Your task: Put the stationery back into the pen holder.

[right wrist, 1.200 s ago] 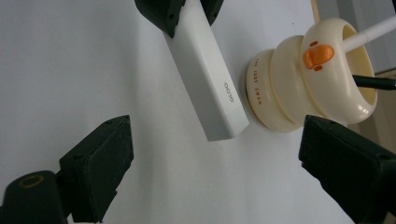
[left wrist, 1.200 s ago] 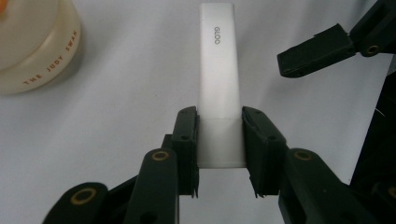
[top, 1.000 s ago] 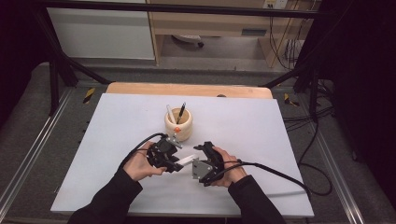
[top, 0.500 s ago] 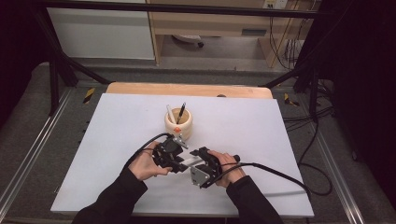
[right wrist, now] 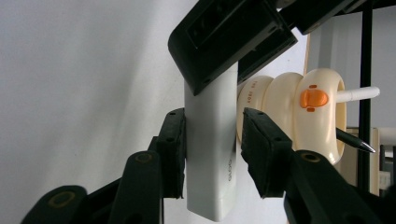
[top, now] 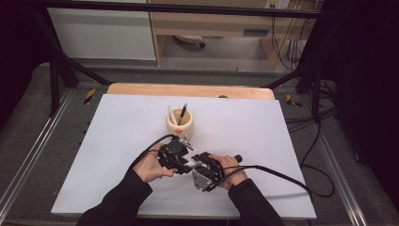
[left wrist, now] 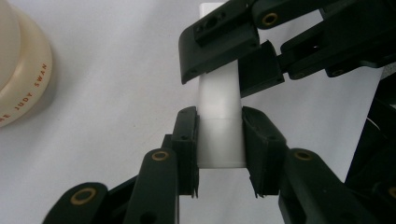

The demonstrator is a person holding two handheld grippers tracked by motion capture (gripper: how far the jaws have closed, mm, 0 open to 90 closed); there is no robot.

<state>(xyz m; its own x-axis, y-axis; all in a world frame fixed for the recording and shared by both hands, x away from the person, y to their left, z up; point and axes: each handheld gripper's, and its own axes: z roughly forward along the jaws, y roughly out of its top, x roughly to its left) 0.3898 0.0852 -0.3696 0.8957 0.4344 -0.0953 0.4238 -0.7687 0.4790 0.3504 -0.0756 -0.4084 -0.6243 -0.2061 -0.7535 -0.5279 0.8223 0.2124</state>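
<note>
Left tongs [left wrist: 219, 154] stay clamped on one end of the white tube [left wrist: 219, 116], as a second ago. Right tongs [right wrist: 212, 154] have just been closing around the tube's other end; one pad touches it, the other stands just off. Both hands have drawn closer together, low over the counter [top: 282, 141], the cream pen holder [top: 180, 125] just beyond them.

Between the black, matt plastic jaws of the left gripper [left wrist: 219, 158] sits a smooth white plastic bar [left wrist: 220, 121] (faintly satin); beside them, a glossy cream holder [right wrist: 299, 116] on a matt white tabletop [top: 117, 127].
</note>
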